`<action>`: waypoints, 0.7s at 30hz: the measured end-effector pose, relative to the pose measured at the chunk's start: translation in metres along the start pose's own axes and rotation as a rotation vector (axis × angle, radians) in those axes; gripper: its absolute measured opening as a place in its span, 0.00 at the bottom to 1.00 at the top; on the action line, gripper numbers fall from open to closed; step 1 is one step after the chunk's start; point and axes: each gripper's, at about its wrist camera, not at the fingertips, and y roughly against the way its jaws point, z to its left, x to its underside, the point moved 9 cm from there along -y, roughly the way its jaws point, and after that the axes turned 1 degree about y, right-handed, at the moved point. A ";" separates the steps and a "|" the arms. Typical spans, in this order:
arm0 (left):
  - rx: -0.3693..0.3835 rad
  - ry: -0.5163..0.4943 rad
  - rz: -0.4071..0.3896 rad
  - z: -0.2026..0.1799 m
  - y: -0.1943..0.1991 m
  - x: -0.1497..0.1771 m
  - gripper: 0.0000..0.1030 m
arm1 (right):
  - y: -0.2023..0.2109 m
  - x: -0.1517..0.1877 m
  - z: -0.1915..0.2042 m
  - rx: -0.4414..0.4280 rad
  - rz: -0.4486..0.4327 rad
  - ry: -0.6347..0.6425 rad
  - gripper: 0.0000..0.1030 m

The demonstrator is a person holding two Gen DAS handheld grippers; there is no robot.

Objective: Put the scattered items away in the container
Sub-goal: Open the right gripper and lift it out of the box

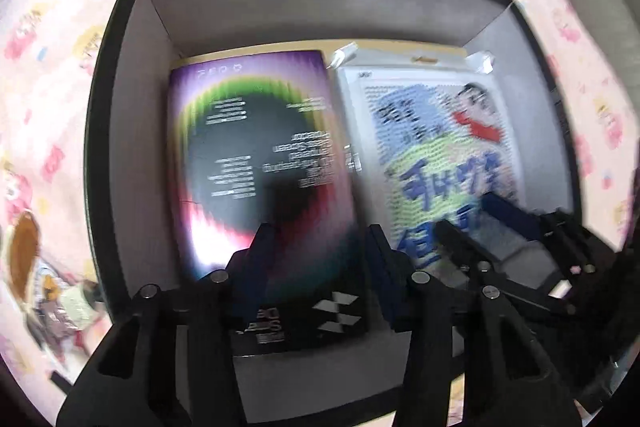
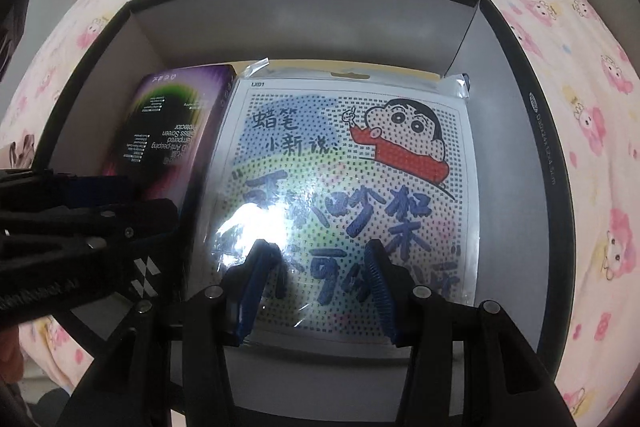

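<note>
A black container (image 1: 120, 75) with grey inner walls sits on a bed. Two items lie flat in it, side by side. On the left is a purple and black screen protector box (image 1: 256, 147). On the right is a bagged cartoon bead-art packet (image 2: 344, 167). My left gripper (image 1: 318, 251) hangs over the near end of the purple box, its fingers apart and nothing pinched between them. My right gripper (image 2: 318, 267) hovers over the packet's near half, jaws apart, pads not pressing on it. Each gripper also shows in the other's view: the right gripper (image 1: 476, 215) and the left gripper (image 2: 132, 195).
A pink cartoon-print bedsheet (image 2: 580, 147) surrounds the container (image 2: 520, 67) on all sides. Outside the container's left wall, something small and colourful (image 1: 68, 303) lies on the sheet, too blurred to name. Grey floor shows behind the two items.
</note>
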 end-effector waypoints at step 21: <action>-0.006 0.000 -0.028 0.006 -0.015 0.024 0.62 | 0.000 0.012 -0.010 -0.018 -0.019 -0.076 0.46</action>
